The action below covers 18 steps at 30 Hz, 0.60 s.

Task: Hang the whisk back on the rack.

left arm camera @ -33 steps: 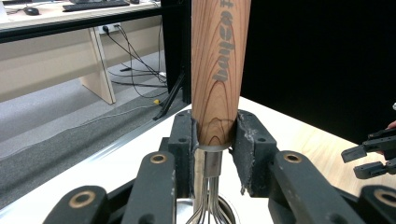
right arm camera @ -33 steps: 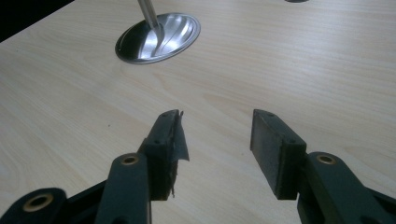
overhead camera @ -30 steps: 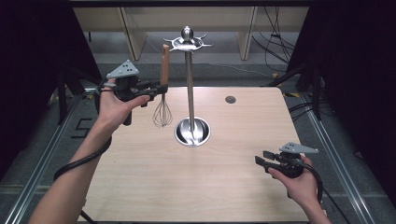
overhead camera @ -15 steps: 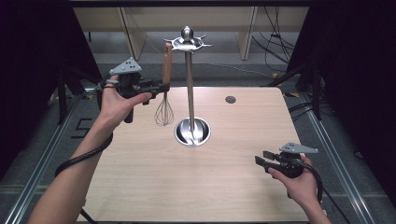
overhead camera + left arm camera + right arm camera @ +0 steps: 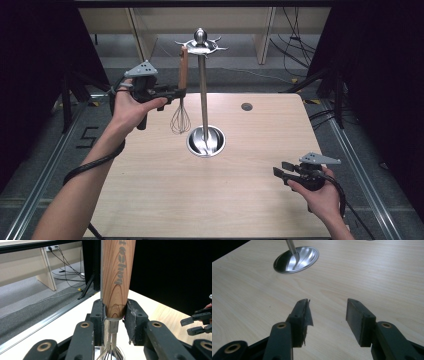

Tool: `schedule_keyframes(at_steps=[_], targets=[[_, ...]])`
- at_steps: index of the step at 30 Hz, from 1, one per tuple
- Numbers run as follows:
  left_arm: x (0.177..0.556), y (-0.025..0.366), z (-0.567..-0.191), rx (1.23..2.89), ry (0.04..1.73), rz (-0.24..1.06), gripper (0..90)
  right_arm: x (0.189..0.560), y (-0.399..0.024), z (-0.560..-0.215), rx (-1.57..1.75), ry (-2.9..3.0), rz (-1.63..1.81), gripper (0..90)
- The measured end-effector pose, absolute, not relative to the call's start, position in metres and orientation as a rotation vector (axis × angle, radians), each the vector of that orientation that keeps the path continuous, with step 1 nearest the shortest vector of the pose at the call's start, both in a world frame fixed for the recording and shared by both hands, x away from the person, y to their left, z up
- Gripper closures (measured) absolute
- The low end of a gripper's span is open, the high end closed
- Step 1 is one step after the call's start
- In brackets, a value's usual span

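Observation:
A whisk with a wooden handle (image 5: pixel 183 67) and a wire head (image 5: pixel 180 120) hangs upright over the table's back left, just left of the steel utensil stand. My left gripper (image 5: pixel 181 92) is shut on the handle's lower end; in the left gripper view the pads (image 5: pixel 98 315) press on the wood (image 5: pixel 117 277) just above the wires. The handle's top reaches the stand's hooked crown (image 5: pixel 200 45), and whether it touches a hook I cannot tell. The pole (image 5: pixel 203 90) rises from a round base (image 5: pixel 206 141). My right gripper (image 5: pixel 281 170) stands open at the front right, nothing between its jaws (image 5: pixel 328 310).
A small dark round hole (image 5: pixel 246 106) sits in the wooden table (image 5: pixel 165 200) behind the stand. The stand's base (image 5: pixel 297 258) lies ahead of the right gripper. Black curtains flank both sides, and cables run on the floor beyond the far edge.
My left gripper has carried the whisk slightly to the right, closer to the stand's pole and crown. The right gripper has stayed put.

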State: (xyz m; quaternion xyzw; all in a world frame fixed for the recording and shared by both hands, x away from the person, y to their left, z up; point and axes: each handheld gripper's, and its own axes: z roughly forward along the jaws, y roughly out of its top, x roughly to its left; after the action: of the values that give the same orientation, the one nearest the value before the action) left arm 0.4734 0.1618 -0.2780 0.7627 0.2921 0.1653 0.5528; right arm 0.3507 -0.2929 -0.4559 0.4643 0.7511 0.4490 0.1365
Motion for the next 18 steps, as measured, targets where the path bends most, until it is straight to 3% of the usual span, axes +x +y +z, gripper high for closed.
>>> schedule_keyframes(at_steps=[18], targets=[[0.4737, 0.1614, -0.2847, 1.802, 0.710, 0.386, 68.7, 0.3507, -0.2934, -0.4561, 1.334, 2.175, 1.299, 53.4]])
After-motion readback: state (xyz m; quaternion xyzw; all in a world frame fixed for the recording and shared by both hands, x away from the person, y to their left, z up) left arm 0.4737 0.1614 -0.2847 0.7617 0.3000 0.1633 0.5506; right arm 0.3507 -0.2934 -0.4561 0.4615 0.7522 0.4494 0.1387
